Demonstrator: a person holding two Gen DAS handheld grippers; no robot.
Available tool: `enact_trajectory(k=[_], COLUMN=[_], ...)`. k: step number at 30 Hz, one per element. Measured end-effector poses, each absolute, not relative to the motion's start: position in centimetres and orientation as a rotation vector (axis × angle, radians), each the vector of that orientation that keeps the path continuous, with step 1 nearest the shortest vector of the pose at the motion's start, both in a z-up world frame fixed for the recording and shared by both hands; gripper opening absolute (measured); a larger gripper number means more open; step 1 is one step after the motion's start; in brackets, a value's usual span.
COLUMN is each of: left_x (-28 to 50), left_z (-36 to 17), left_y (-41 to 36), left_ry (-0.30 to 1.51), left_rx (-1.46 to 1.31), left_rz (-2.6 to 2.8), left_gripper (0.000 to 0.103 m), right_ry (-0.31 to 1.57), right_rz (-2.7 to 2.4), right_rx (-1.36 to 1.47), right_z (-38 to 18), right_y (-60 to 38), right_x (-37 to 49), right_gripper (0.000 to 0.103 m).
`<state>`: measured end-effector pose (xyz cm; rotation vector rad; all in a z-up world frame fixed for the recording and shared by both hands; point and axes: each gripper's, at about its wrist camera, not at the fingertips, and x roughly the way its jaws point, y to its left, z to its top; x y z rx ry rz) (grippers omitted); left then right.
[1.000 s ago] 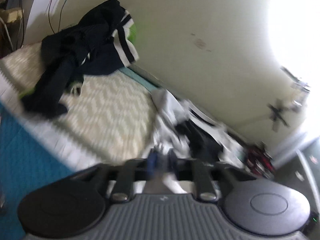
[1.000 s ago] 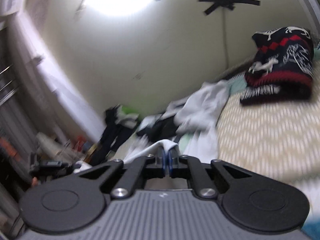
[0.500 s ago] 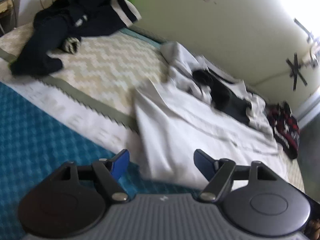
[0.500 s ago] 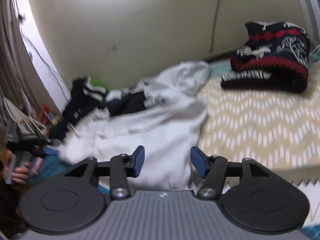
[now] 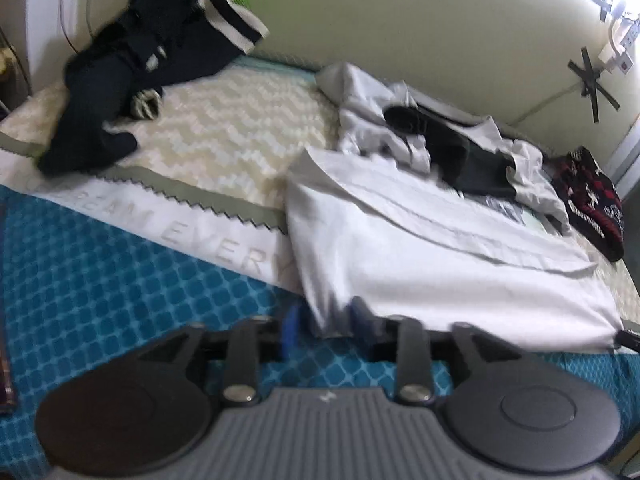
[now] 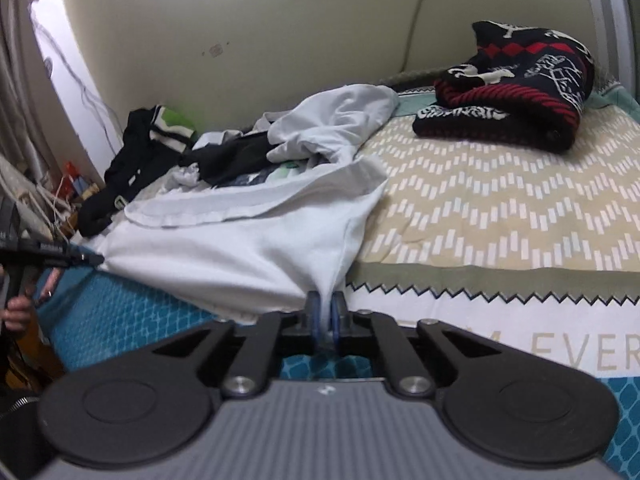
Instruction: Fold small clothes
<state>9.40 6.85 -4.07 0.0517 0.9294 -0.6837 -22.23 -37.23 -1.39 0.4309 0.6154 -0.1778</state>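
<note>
A white garment (image 5: 420,264) lies spread flat across the bed's near side, with its hem towards me. My left gripper (image 5: 324,326) has its jaws closing around the garment's near left corner. The cloth is between the blue pads, and a gap still shows beside the left pad. In the right wrist view the same garment (image 6: 224,256) bunches into my right gripper (image 6: 326,314), whose jaws are closing with both pads pinching the near right corner. The left gripper (image 6: 94,258) shows at the garment's far corner, held by a hand (image 6: 16,312).
A heap of white and black clothes (image 5: 440,148) lies behind the garment by the wall. Dark striped clothes (image 5: 132,64) are piled at the bed's left end, and a folded red-and-black sweater (image 6: 516,92) at the right. A chevron blanket (image 6: 500,208) and a teal quilt (image 5: 100,280) cover the bed.
Both grippers came down from holding white cloth up, opened as the garment settled flat on the bed, then closed in on its near corners. The right one is pinching again.
</note>
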Motion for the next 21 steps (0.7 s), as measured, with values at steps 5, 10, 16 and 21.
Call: enact_trajectory(k=[5, 10, 16, 21], left_x=[9.8, 10.2, 10.0, 10.4], left_z=[-2.1, -0.7, -1.0, -2.1], left_y=[9.6, 7.8, 2.3, 0.0], left_ry=[0.869, 0.842, 0.858, 0.899], left_rx=[-0.023, -0.064, 0.006, 0.060], left_rz=[-0.625, -0.695, -0.816, -0.868], left_gripper=[0.043, 0.043, 0.044, 0.044], right_ry=[0.519, 0.482, 0.521, 0.557], right_rz=[-0.207, -0.124, 0.007, 0.059], right_rx=[0.373, 0.381, 0.367, 0.349], right_z=[1.8, 2.7, 1.8, 1.2], right_y=[-38.1, -37.5, -34.7, -33.2], right_x=[-22.7, -19.9, -15.3, -13.1], right_gripper=[0.049, 0.047, 0.043, 0.040])
